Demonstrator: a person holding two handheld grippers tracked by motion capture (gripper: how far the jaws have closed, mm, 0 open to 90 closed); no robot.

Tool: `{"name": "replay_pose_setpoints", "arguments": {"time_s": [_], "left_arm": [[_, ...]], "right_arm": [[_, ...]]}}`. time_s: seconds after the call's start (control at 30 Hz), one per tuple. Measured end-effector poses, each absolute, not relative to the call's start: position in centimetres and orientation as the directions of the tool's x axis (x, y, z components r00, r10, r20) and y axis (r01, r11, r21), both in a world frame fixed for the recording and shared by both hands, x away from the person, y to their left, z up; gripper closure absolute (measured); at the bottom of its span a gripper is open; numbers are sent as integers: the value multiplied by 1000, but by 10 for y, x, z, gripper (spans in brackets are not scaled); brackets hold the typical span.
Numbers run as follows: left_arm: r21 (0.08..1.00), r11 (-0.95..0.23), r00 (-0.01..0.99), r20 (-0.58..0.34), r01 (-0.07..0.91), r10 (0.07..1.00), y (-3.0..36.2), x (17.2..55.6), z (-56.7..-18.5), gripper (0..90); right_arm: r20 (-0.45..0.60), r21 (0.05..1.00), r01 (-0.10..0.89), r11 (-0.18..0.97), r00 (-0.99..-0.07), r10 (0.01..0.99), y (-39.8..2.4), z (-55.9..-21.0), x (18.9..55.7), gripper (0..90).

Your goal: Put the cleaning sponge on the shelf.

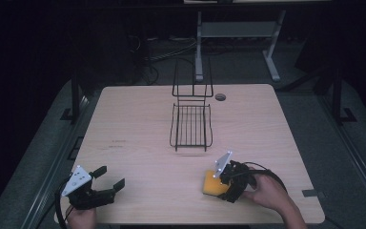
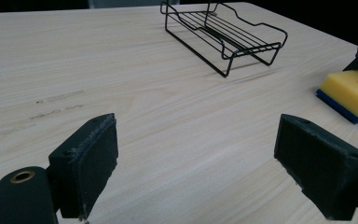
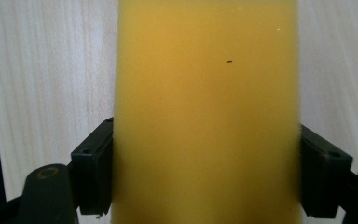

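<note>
Sponge (image 1: 213, 185) lies flat on the table (image 1: 138, 124) near its front edge, well short of the wire rack (image 1: 191, 126); the right gripper (image 1: 228, 183) has its jaws against both sides, so the grasp looks made and the lift is still to come. It is a yellow block with a blue underside. Left gripper (image 1: 108, 179) hangs spread and empty.

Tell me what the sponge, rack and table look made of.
Sponge: soft yellow foam on a blue scouring layer, matte and porous. Rack: thin black wire, probably coated metal, slight sheen. Table: pale wood-grain top, likely laminate, matte.
</note>
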State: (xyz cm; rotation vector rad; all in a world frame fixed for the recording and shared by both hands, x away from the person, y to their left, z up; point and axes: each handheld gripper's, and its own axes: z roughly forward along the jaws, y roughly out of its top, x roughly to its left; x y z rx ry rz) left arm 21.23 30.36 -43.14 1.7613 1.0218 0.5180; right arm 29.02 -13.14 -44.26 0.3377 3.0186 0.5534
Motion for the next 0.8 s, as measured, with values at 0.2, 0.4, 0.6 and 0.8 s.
{"name": "replay_pose_setpoints", "arguments": {"time_s": [0.2, 0.4, 0.6, 0.8], "left_arm": [[903, -149, 552, -110, 402, 827, 304, 213, -432, 128], [903, -150, 553, -110, 404, 826, 304, 213, -431, 128], [903, -145, 553, -114, 403, 826, 304, 213, -432, 128], [900, -157, 562, -111, 406, 819, 300, 214, -432, 128]], "right_arm": [[-16, 359, 188, 914, -978, 208, -126, -437, 294, 215], [-14, 357, 157, 921, -985, 173, -114, -429, 302, 216], [-9, 349, 147, 926, -987, 160, -106, -423, 311, 216], [-17, 344, 125, 931, -990, 140, -97, -419, 317, 215]]}}
